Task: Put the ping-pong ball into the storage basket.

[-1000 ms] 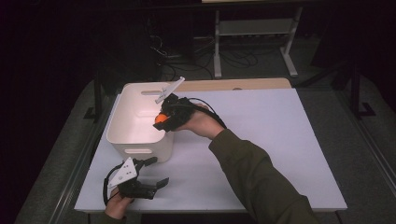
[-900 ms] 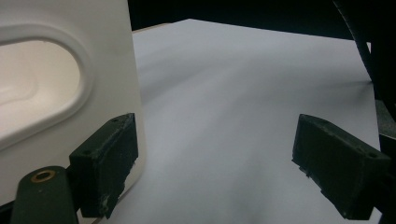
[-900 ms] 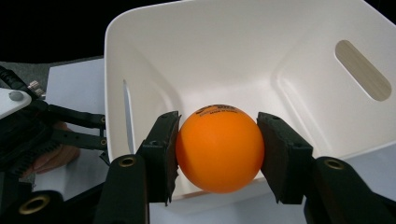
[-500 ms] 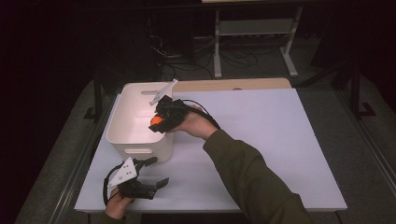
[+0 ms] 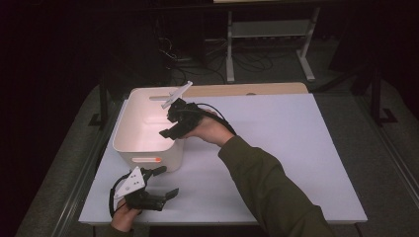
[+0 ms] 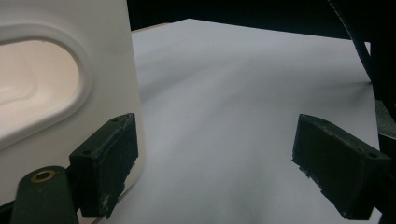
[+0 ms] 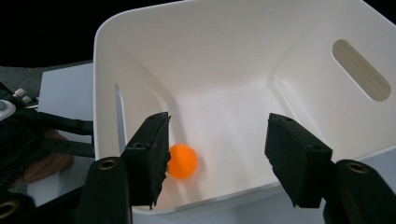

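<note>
A small orange ball (image 7: 182, 161) lies on the floor of the white bin (image 7: 233, 56), near its left wall. My right gripper (image 7: 217, 158) hangs over the bin's near rim; its jaws have just been opening and nothing is between them. From above, the right gripper (image 5: 168, 124) sits over the right side of the bin (image 5: 143, 148), with an orange glint in the bin's front handle slot. My left gripper (image 5: 168, 181) rests open on the white table (image 5: 276, 148) by the bin's front corner. Its jaws (image 6: 215, 172) hold nothing, one beside the bin wall (image 6: 107, 70).
A wooden board (image 5: 247, 90) lies along the table's far edge. Behind it stand a metal rack (image 5: 267, 34) and loose cables on the floor. The table's right half is bare white surface.
The right gripper held the orange ball over the bin; its jaws have parted and the ball now lies inside the bin. The left gripper has not moved.
</note>
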A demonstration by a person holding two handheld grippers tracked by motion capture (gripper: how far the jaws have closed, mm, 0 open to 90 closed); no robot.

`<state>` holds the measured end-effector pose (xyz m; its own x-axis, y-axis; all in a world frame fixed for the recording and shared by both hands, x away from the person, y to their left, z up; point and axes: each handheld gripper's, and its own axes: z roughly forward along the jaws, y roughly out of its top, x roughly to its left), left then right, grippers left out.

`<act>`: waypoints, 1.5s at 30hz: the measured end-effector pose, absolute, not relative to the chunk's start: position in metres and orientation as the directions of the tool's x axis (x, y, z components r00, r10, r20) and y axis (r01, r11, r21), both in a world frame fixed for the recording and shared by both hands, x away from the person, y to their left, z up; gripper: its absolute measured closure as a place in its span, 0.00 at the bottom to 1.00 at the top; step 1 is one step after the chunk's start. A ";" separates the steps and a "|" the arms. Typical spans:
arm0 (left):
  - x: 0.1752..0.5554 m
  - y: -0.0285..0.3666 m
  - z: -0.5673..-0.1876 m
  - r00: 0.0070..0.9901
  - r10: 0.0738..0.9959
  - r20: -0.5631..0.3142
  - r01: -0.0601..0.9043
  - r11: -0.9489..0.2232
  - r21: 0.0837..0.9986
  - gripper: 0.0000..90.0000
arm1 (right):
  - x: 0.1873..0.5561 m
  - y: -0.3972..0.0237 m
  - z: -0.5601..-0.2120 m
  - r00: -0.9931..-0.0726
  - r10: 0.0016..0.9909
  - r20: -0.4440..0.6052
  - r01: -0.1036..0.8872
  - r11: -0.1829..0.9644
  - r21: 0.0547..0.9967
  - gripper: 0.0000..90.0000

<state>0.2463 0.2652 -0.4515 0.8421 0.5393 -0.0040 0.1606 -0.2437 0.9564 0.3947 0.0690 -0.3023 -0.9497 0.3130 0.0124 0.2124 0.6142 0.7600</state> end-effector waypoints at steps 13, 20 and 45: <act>0.247 0.265 -0.452 0.842 0.540 -0.004 0.162 -0.245 0.956 0.16 | 0.394 0.042 -0.293 -0.936 0.351 0.009 0.231 0.597 0.769 0.42; 0.246 0.266 -0.452 0.842 0.539 -0.005 0.161 -0.243 0.957 0.16 | 0.395 0.026 -0.295 -0.928 0.373 0.012 0.246 0.587 0.771 0.42; 0.246 0.265 -0.452 0.842 0.539 -0.006 0.162 -0.241 0.957 0.16 | 0.392 -0.015 -0.323 -0.886 0.462 0.031 0.308 0.538 0.785 0.22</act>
<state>0.2459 0.2653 -0.4517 0.8423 0.5390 -0.0064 0.1616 -0.2411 0.9570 0.3916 -0.0150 -0.3234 -0.8864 0.4619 0.0306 0.3076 0.5384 0.7846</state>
